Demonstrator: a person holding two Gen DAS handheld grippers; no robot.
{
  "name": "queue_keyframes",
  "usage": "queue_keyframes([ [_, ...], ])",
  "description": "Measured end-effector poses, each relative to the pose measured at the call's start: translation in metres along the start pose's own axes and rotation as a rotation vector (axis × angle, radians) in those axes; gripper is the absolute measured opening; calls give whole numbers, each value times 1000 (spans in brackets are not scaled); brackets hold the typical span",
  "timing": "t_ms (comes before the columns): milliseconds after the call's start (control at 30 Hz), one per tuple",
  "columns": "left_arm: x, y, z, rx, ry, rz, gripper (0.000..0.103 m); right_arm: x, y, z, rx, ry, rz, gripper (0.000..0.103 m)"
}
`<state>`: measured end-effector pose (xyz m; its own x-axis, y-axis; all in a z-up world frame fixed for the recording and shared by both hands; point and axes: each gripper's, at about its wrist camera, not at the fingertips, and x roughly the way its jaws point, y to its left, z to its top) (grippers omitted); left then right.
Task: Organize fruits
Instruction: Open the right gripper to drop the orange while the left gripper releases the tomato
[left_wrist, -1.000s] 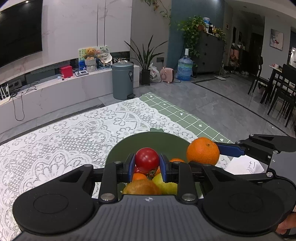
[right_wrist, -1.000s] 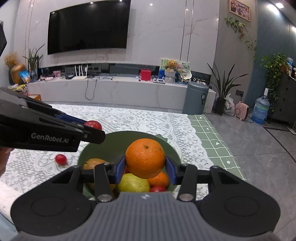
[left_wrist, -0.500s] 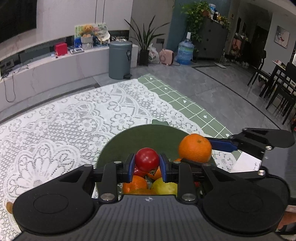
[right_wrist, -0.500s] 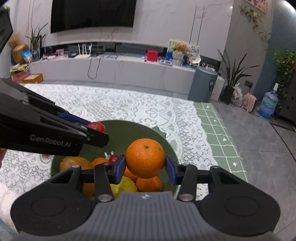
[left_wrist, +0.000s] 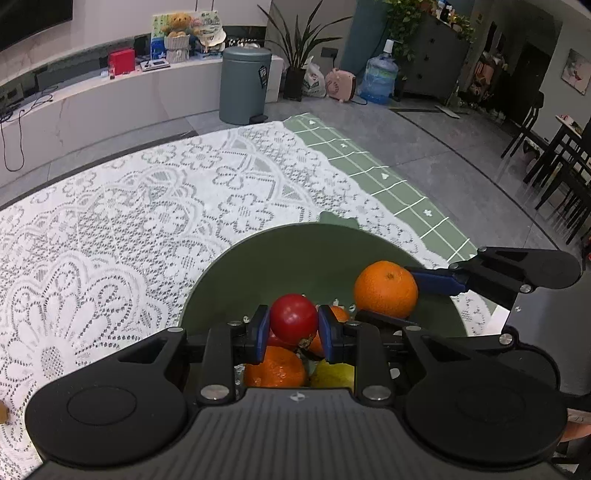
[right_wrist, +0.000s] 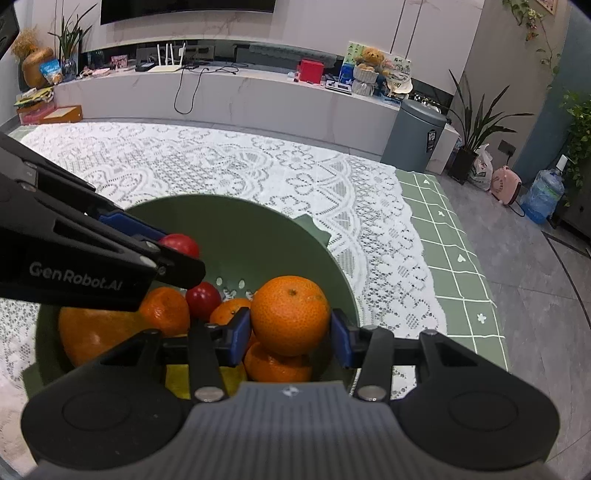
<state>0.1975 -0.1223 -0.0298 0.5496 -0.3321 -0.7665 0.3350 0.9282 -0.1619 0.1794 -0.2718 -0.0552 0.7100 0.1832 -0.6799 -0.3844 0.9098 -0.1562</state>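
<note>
Delivery step in hand, by the look of it: two fruits poised over a green bowl (right_wrist: 258, 221), release pending. Next move, judged: lowering each a little further, then easing the pads apart gently so round fruit settles among the pile instead of rolling over the rim.

Spread beneath everything, a white lace cloth (left_wrist: 129, 221), openwork and floral, over a green checked mat (right_wrist: 443, 240) with a smooth look.

On the cloth, the bowl: matte, deep, smooth-walled, drain holes pierced low in its side. Inside, several oranges, a yellow-green fruit, another small red one, heaped toward the near side.

Above the bowl's right half, right gripper (right_wrist: 290, 325) clenched on an orange (right_wrist: 290, 314), dimpled skin, slightly flattened sphere, blue pads pressed to both flanks.

Above the near pile, left gripper (left_wrist: 293, 330) clamped on a red tomato (left_wrist: 293, 319), glossy, taut, smaller than the orange, likely easy to bruise under too tight a squeeze.

At the far left edge of the cloth, one small brownish item (left_wrist: 3, 412), too cropped to identify.
</note>
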Motion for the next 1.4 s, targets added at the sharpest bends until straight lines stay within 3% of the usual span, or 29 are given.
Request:
queue_keyframes([
  [767, 24, 5, -4, -17, 79, 12, 32, 15, 13, 6, -121, 28, -10, 44],
  [1400, -2, -6, -9, 14, 46, -7, 51, -20, 16, 6, -175, 31, -19, 70],
])
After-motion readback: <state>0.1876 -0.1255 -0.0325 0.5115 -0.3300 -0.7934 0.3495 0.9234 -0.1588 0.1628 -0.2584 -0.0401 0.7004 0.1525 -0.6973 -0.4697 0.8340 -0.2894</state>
